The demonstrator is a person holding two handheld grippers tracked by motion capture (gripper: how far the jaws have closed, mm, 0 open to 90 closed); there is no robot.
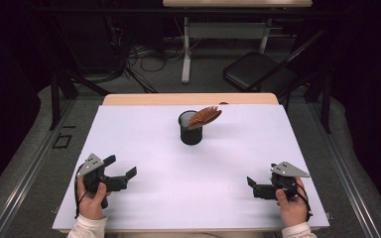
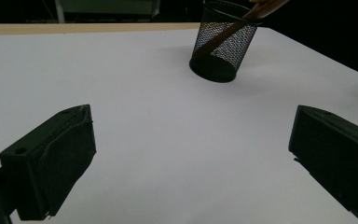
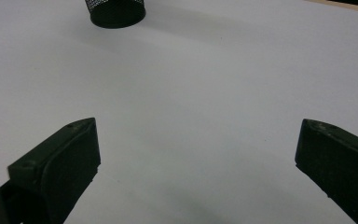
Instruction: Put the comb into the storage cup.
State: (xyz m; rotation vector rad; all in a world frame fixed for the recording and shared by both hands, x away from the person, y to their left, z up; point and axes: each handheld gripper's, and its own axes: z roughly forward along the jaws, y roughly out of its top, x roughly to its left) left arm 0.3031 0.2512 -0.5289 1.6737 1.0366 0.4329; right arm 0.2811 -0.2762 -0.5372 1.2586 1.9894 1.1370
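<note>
At the far middle of the worktop (image 1: 144,144) a mesh cup (image 1: 190,130) props a wooden brush (image 1: 204,117) leaning out; the left gripper (image 1: 120,174) and right gripper (image 1: 252,184) rest well apart, jaws wide and empty.

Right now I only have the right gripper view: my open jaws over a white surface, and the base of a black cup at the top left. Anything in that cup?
Observer: Yes. The black mesh cup holds a brown brush, with its head sticking out above the rim.
Operator: Which way does it lean?
Observer: In the high view the head tips toward the side of your right gripper. The handle runs at a slant down inside the mesh.
Operator: And the left gripper?
Observer: The left gripper is open and holds nothing. It sits near the person, well short of the cup.
</note>
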